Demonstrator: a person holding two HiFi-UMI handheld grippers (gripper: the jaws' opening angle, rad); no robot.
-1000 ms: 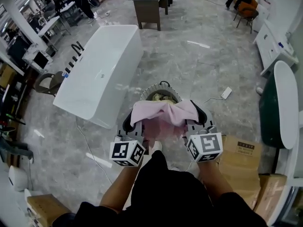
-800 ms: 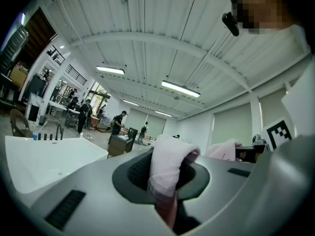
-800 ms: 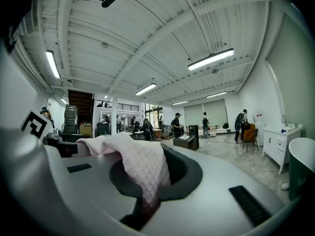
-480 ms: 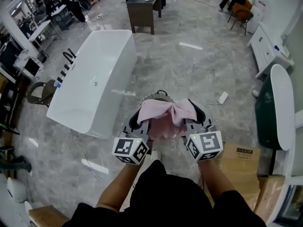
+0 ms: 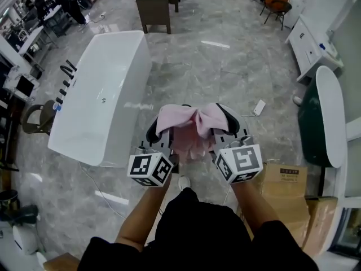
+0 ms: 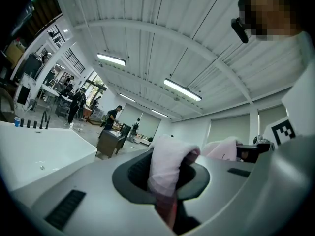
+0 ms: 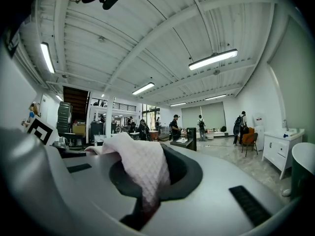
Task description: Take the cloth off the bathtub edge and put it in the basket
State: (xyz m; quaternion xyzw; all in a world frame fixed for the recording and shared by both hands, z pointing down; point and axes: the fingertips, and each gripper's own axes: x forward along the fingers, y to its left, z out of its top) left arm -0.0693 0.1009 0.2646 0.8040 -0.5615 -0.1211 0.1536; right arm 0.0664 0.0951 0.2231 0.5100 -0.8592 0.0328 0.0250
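In the head view, the cloth (image 5: 189, 126) is held stretched between the left gripper (image 5: 153, 133) and the right gripper (image 5: 228, 120), well apart from the bathtub (image 5: 101, 95) at ten o'clock. The basket, seen a second ago, is now hidden beneath the cloth, so release is judged near. In the left gripper view the jaws are pinched on a pink fold, with the tub at nine o'clock; in the right gripper view the jaws are likewise clamped on cloth, and only a chair (image 7: 248, 139) at three o'clock is shown.
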